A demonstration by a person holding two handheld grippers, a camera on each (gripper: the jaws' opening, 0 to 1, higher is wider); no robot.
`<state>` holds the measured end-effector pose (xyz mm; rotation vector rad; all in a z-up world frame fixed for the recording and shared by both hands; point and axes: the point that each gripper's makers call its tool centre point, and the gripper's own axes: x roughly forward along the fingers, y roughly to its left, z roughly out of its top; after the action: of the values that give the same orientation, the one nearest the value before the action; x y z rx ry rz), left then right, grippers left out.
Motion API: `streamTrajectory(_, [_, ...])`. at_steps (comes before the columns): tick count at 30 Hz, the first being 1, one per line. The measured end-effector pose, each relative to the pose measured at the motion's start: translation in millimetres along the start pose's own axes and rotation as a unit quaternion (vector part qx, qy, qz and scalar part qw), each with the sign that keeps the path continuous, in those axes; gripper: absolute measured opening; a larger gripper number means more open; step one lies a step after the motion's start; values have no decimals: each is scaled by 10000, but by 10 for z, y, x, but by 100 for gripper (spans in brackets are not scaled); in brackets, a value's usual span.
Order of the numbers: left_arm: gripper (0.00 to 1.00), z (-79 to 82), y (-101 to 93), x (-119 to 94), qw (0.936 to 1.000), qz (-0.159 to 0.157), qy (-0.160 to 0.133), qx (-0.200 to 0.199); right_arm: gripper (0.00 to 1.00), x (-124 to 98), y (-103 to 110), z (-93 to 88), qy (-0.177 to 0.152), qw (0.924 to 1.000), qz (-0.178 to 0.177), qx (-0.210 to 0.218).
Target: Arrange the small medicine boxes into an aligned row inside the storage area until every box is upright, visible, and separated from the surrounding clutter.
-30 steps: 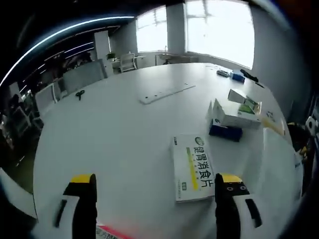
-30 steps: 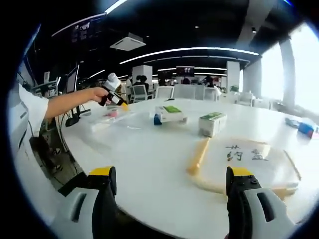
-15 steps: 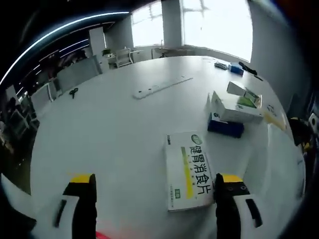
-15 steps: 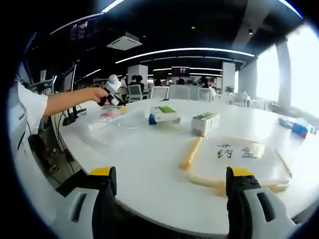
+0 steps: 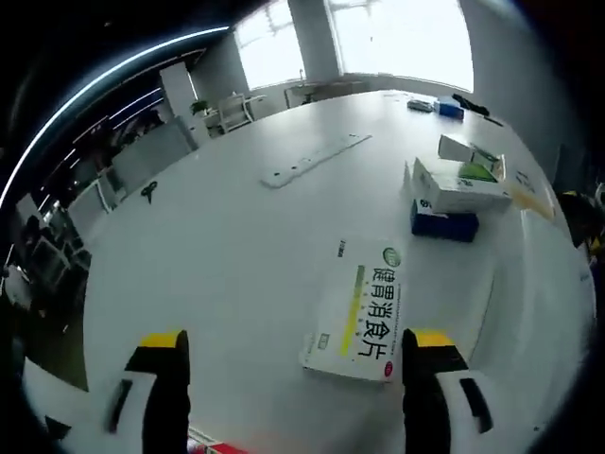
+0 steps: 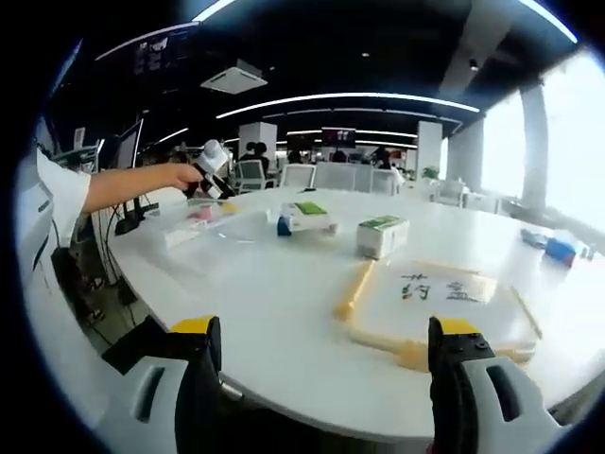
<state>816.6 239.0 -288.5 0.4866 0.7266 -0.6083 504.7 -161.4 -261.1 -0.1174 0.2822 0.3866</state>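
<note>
Left gripper (image 5: pixel 295 378), jaws apart & empty, hangs over flat white medicine box (image 5: pixel 357 314) lying mid-worktop (image 5: pixel 217 236). Right gripper (image 6: pixel 321 374) also agape, near worktop edge facing storage tray (image 6: pixel 444 312). Box prob. light, thin card, crushable: pinch across narrow sides, gently.

White table (image 5: pixel 227 236). White flat box (image 5: pixel 356 310), yellow-green stripe and dark green characters. Beyond flat box: dark blue box (image 5: pixel 444 225); white box (image 5: pixel 460 186) with green top. Left gripper (image 5: pixel 295 378): black, yellow-tipped. Right gripper (image 6: pixel 324 364): black, yellow-tipped. Tan-rimmed white tray (image 6: pixel 440 303), black characters. White sleeve (image 6: pixel 59 203).
</note>
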Motion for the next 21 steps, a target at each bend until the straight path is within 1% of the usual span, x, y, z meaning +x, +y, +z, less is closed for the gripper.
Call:
streamTrajectory(1, [91, 16, -12, 43, 9999, -102, -23, 44, 89, -13, 8, 6, -29, 10000, 28, 5])
streamTrajectory(2, [93, 40, -47, 71, 9997, -212, -112, 91, 89, -22, 11, 9, -43, 10000, 44, 16])
streamTrajectory(3, [93, 16, -73, 86, 9997, -221, -132, 59, 89, -33, 10, 20, -82, 9999, 57, 31])
streamTrajectory(4, [92, 15, -77, 91, 9996, -232, -134, 59, 89, -41, 5, 26, -110, 9999, 55, 41])
streamTrajectory(6, [90, 32, -120, 128, 9988, -466, -177, -36, 89, -53, -39, 38, -158, 9998, -11, 131])
streamTrajectory(7, [88, 31, -114, 147, 9984, -528, -171, -85, 89, -52, -50, 41, -173, 9997, -41, 143])
streamTrajectory(9, [84, 3, -197, 148, 9974, -694, -195, 24, 89, -39, -58, 40, -165, 9997, -58, 176])
streamTrajectory(10, [83, -33, -211, 150, 9974, -717, -94, 70, 89, -24, -35, 39, -141, 9998, -21, 147])
streamTrajectory(12, [81, -32, -192, 162, 9971, -736, -95, 149, 89, -6, 4, 47, -105, 9999, 34, 88])
streamTrajectory(14, [74, -41, -171, 176, 9968, -779, -70, 191, 89, -3, 34, 33, -52, 9999, 102, 38])
streamTrajectory(15, [72, -41, -159, 180, 9967, -789, -73, 188, 89, -2, 33, 24, -25, 9999, 96, 24])
streamTrajectory(17, [70, -50, -190, 185, 9961, -858, -88, 197, 89, -6, 16, 14, 8, 10000, 53, 3])
streamTrajectory(19, [69, -82, -234, 187, 9959, -877, -67, 201, 89, -3, -5, 25, -29, 10000, 6, 83])
streamTrajectory(21, [65, -83, -302, 203, 9947, -1016, -129, 90, 89, 4, -12, 26, -38, 9999, -26, 100])
